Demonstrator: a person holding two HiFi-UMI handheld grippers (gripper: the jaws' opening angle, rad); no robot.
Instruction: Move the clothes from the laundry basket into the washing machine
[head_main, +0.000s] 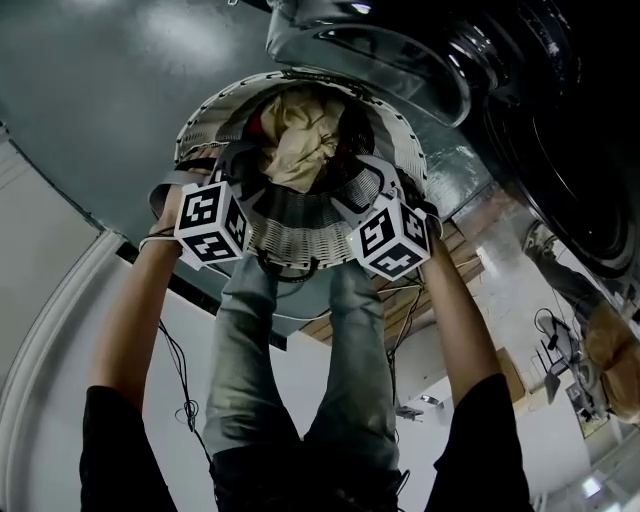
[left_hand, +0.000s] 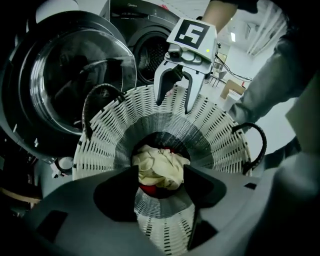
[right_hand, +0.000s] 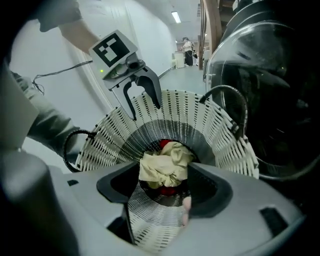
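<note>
A white woven laundry basket (head_main: 300, 235) stands before me with a crumpled cream cloth (head_main: 300, 140) on top of red and dark clothes. Both grippers point down into it from the near rim, left gripper (head_main: 245, 168) and right gripper (head_main: 365, 178), their marker cubes side by side. In the left gripper view the left gripper (left_hand: 161, 180) is open above the cream cloth (left_hand: 160, 167), not touching it. The right gripper (right_hand: 165, 182) is open too, over the same cloth (right_hand: 167, 165). The washing machine's round glass door (left_hand: 75, 75) hangs open beside the basket (left_hand: 110, 130).
The dark drum opening (left_hand: 150, 55) lies behind the basket. Black loop handles (left_hand: 257, 142) stick up from the rim. My jeans-clad legs (head_main: 300, 350) are below the basket, a cable (head_main: 180, 370) trails on the floor, and a cardboard box (left_hand: 231, 89) stands further off.
</note>
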